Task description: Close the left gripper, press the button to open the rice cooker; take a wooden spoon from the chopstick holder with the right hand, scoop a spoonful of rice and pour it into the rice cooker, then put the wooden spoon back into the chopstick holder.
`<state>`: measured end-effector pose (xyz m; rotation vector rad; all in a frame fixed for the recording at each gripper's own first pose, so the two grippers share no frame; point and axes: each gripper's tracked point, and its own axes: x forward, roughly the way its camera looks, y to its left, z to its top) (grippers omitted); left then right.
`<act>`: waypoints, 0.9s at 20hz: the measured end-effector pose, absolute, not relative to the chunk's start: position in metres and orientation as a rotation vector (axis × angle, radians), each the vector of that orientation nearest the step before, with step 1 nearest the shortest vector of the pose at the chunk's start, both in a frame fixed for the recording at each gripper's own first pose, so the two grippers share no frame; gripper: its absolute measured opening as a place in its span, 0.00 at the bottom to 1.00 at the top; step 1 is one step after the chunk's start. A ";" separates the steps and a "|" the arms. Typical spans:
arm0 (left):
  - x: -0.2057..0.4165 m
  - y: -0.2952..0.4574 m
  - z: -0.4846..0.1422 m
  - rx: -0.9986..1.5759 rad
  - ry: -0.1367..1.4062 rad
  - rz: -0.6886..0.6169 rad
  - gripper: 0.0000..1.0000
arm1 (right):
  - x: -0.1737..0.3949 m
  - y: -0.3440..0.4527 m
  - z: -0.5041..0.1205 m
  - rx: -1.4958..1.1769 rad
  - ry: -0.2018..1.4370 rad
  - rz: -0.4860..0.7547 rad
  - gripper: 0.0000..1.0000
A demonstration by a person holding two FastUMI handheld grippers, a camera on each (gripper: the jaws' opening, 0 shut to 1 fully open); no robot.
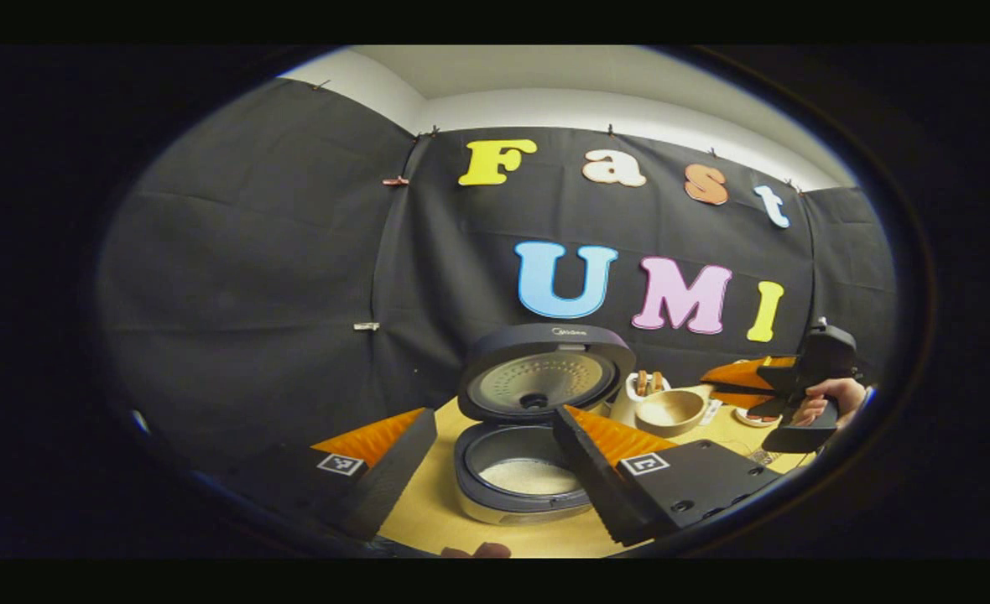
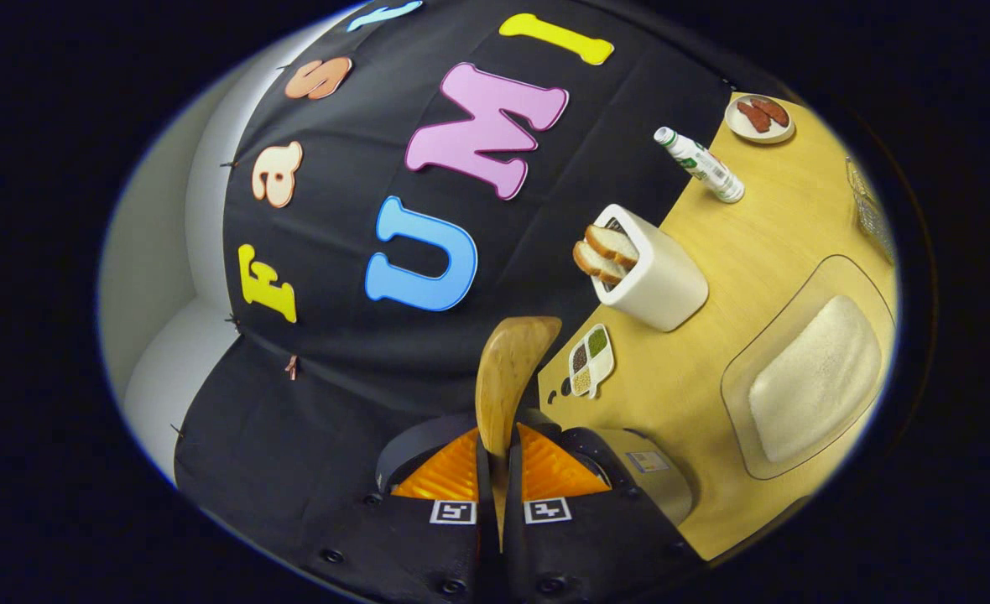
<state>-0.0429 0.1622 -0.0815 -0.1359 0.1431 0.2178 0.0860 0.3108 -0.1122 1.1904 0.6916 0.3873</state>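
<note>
Wooden spoon (image 2: 508, 377) pinched in right gripper (image 2: 497, 470), centre-bottom – bowl up.
Left gripper (image 1: 495, 449) spread wide; rice cooker (image 1: 524, 470) lid up, lower centre.

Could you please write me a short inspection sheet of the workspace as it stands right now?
Surface: wooden table, bare between the items.
Job's things: rice cooker open, lid up, rice in the pot; wooden spoon held in the right gripper; white chopstick holder with wooden pieces inside; clear tray of rice.
Clutter: bottle, small plate of food, divided sample dish.
Grippers: left gripper open over the rice cooker; right gripper shut on the spoon's handle.
Cables: nothing seen.
Surroundings: black cloth wall, white wall above it.
</note>
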 end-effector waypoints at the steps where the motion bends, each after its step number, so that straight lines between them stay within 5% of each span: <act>1: -0.043 0.165 -0.082 -0.139 0.144 0.219 0.93 | 0.086 0.321 -0.112 1.176 0.692 0.395 0.06; 18: -0.031 0.183 -0.102 -0.179 0.168 0.238 0.95 | 0.083 0.406 -0.102 0.604 0.497 0.561 0.06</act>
